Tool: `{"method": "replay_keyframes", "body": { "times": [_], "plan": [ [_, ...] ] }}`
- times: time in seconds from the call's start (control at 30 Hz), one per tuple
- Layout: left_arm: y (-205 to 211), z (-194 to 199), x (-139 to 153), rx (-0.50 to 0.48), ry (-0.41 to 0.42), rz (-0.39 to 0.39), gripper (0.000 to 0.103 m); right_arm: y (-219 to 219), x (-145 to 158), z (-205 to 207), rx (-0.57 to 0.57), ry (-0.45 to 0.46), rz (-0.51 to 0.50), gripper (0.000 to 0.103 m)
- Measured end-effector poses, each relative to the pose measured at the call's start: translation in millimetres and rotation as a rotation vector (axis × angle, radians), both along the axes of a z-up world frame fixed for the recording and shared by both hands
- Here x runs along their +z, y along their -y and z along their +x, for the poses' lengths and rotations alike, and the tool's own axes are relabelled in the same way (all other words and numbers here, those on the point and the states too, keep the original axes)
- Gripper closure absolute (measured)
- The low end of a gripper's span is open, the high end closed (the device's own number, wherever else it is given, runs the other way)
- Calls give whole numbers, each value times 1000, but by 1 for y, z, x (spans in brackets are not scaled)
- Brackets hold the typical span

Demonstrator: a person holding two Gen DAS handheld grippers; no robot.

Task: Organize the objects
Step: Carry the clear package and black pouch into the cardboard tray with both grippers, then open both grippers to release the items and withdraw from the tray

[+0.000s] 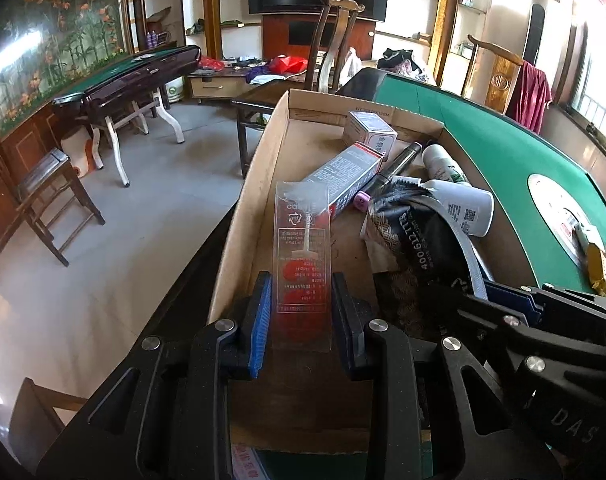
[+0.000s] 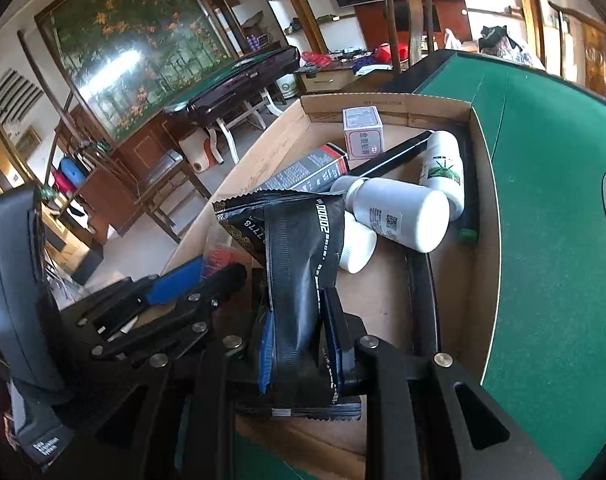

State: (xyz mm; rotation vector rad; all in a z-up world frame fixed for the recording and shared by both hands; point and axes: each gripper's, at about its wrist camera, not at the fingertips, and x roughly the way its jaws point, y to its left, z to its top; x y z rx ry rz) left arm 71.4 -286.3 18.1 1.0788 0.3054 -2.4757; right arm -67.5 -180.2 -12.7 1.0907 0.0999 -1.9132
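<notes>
A shallow cardboard box (image 1: 259, 168) sits on the green table (image 1: 503, 152). My left gripper (image 1: 301, 312) is shut on a clear plastic package with red print (image 1: 303, 240), held over the box's near left side. My right gripper (image 2: 299, 332) is shut on a black foil pouch (image 2: 303, 240), also over the box; the pouch also shows in the left wrist view (image 1: 415, 232). Inside the box lie a grey-and-red carton (image 1: 347, 172), a small white carton (image 1: 369, 128), a black pen (image 1: 399, 160) and white bottles (image 2: 399, 212).
The box also shows in the right wrist view (image 2: 483, 216), on the green felt (image 2: 551, 200). A white round disc (image 1: 559, 204) with small items lies on the table to the right. Chairs, a second green table (image 1: 115, 76) and the floor lie to the left.
</notes>
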Motion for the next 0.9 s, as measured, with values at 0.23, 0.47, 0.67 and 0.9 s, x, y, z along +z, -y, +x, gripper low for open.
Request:
{"method": "replay_keyframes", "body": {
  "times": [0.23, 0.47, 0.67, 0.9],
  "plan": [
    [-1, 1, 0, 2, 8, -8, 73, -2, -2, -3, 20, 29, -1, 78],
    [-3, 0, 2, -13, 11, 5, 61, -9, 2, -6, 23, 42, -43, 77],
    [-4, -1, 5, -14, 13, 0, 52, -18, 7, -7, 14, 62, -77, 77],
    [-1, 7, 18, 8, -14, -11, 48, -25, 12, -8, 4, 59, -146, 77]
  ]
}}
